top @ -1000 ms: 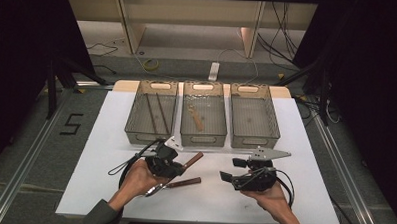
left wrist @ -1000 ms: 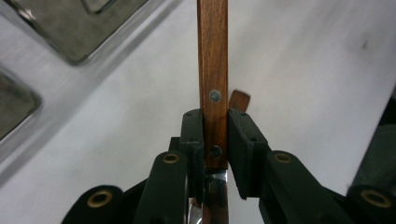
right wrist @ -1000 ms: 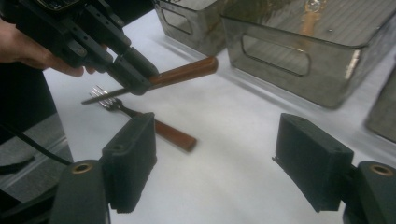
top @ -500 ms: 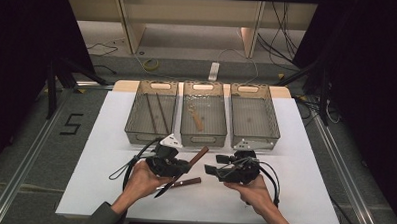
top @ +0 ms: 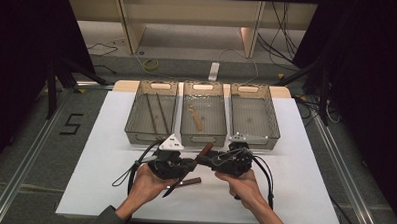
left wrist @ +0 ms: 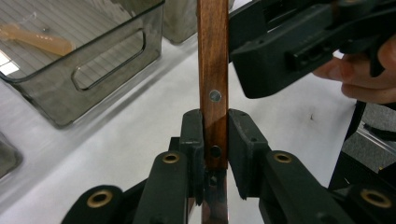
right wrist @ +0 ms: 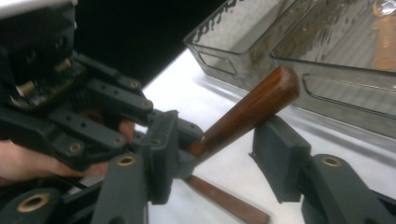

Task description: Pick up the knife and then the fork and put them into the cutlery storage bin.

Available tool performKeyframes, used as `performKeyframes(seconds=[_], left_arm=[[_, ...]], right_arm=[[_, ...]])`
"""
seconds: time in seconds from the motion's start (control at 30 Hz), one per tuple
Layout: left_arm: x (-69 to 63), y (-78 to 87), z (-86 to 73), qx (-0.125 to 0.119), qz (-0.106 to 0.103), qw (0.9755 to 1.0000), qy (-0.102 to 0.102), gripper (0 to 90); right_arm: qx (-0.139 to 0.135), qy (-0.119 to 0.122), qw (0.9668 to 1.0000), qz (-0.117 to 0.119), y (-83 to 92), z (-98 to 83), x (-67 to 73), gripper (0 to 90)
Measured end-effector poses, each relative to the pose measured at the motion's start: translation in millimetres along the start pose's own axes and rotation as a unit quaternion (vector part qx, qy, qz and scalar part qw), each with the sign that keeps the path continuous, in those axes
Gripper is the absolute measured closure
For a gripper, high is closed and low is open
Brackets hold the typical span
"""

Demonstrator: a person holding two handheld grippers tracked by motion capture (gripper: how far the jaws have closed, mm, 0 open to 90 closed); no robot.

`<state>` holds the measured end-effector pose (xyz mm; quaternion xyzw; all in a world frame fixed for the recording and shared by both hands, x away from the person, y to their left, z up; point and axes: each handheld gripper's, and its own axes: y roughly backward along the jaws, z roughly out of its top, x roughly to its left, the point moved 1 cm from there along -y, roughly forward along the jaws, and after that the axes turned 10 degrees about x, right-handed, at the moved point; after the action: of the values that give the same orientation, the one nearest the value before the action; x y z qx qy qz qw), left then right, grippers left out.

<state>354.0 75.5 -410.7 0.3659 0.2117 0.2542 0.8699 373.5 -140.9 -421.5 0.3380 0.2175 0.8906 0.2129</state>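
One stiff, smooth wooden-handled knife (left wrist: 213, 88) sat clamped in the left gripper (left wrist: 214, 154) at centre frame, while the right gripper (right wrist: 224, 154), jaws just closing and not yet touching, straddled the likely slippery handle end.

Bkgd: white table (top: 100, 153) on grey carpet floor (top: 30, 151), white "5" mark (top: 71, 123) well left of jaws. Beyond jaws: beige shelf unit (top: 189, 21) w/ cables (top: 148, 64) + power strip (top: 214, 71) below. Black curtains (top: 368, 73) both sides; light from overhead.
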Motion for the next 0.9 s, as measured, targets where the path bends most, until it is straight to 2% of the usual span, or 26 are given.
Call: performKeyframes(seconds=[0.2,0.27,0.37,0.4,0.43,0.47,0.5,0.53,0.57,0.6,0.67,0.73,0.83,0.9], left_arm=[[-7.6,1.6,0.9,-0.016,0.008,0.9998,-0.011,76.2],[-8.8,2.4,1.1,-0.019,0.008,0.9997,-0.013,76.2],[-11.1,2.1,1.0,-0.028,0.008,0.9995,-0.016,76.2],[-11.8,2.1,0.9,-0.032,0.01,0.9993,-0.017,76.2],[-11.4,3.6,0.4,-0.036,0.016,0.9991,-0.015,77.0],[-9.2,6.6,-0.1,-0.05,0.011,0.9985,-0.016,87.4],[-7.6,8.6,0.5,-0.053,0.006,0.9985,-0.01,89.0],[-8.7,9.9,0.8,-0.06,0.01,0.998,-0.02,88.8],[-11.4,11.1,1.6,-0.055,0.016,0.9978,-0.032,85.6],[-13.8,12.9,2.4,-0.055,0.012,0.9978,-0.036,75.6],[-16.1,17.1,3.5,-0.063,0.005,0.9973,-0.036,61.3],[-15.5,19.3,5.1,-0.061,0.005,0.9976,-0.031,48.3],[-13.1,20.5,4.5,-0.063,0.005,0.9977,-0.024,37.0],[-9.4,20.0,3.8,-0.056,-0.003,0.9982,-0.021,32.3]], right_arm=[[-0.008,-0.022,0.9996,0.019,-2.2,1.4,-1.3,64.1],[-0.018,-0.02,0.9995,0.014,-0.7,1.2,-0.7,71.4],[-0.024,-0.032,0.9985,0.037,2.1,2.1,0.6,78.4],[-0.026,-0.029,0.9986,0.036,2.4,2.2,2.0,79.0],[-0.026,-0.025,0.999,0.028,3.3,2.2,3.4,81.0],[-0.026,-0.018,0.9994,0.015,4.6,2.3,3.8,81.2],[-0.021,-0.011,0.9996,0.017,6.0,2.7,2.5,81.3],[-0.027,-0.015,0.9992,0.024,7.7,3.0,2.0,81.4],[-0.034,-0.01,0.9991,0.024,9.6,4.2,3.5,81.5],[-0.032,0.005,0.9994,0.015,11.8,6.0,6.6,81.6],[-0.032,0.031,0.999,0.005,17.0,9.8,13.3,81.6],[-0.038,0.042,0.9984,-0.002,23.2,13.5,17.7,81.6],[-0.048,0.043,0.9979,-0.006,31.7,17.8,16.7,81.6],[-0.054,0.04,0.9977,-0.008,36.2,19.6,13.9,81.6]])
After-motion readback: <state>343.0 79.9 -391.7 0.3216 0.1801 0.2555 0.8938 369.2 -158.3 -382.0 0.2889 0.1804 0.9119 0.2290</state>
